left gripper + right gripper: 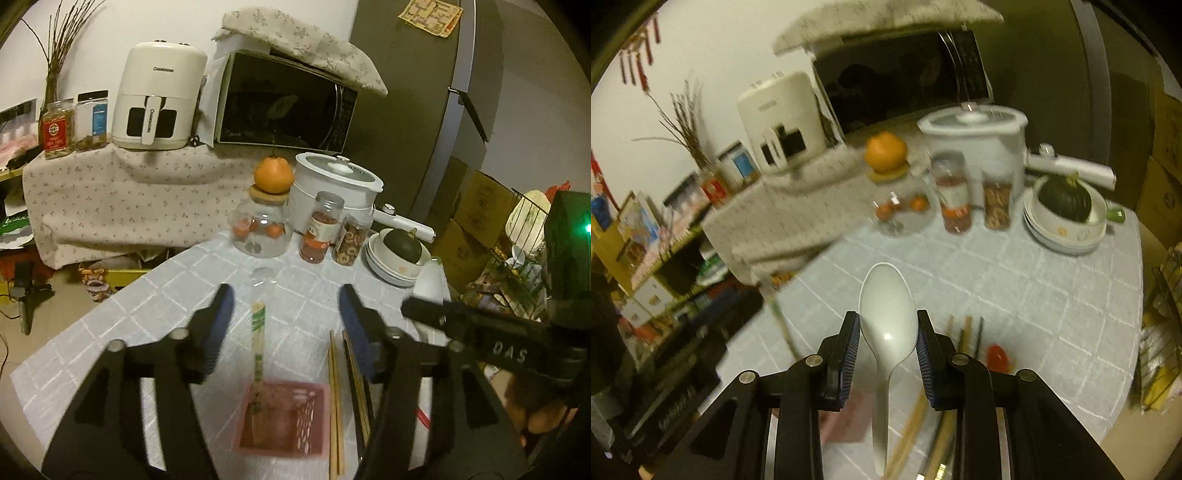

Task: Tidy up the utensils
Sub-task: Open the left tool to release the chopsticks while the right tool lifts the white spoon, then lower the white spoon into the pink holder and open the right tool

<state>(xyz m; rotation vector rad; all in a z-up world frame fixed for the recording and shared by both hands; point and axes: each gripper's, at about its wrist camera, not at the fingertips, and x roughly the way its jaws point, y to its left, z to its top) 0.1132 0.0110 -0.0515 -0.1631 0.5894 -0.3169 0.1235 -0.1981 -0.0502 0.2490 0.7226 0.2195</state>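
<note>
Nearest in the right wrist view, the right claw (888, 343) grips a white plastic spoon (888, 317) by the sides of its bowl, both blue pads pressed against it, the handle trailing back beneath the claw. Under it lie loose chopsticks (966, 332) on the grey checked counter (1034, 295), with a small red object (997, 356) just beside them.

In the left wrist view, the left claw (286, 306) stands wide with nothing between its pads. Below it a pink slotted basket (284, 421) sits on the counter, and a wrapped pair of chopsticks (257, 347) leans with its lower end inside the basket.

Further back stand a glass jar (262, 232) topped by an orange (274, 174), two spice bottles (321, 229), stacked bowls (395, 266) holding a dark squash (402, 245), and a white pot (340, 184).
</note>
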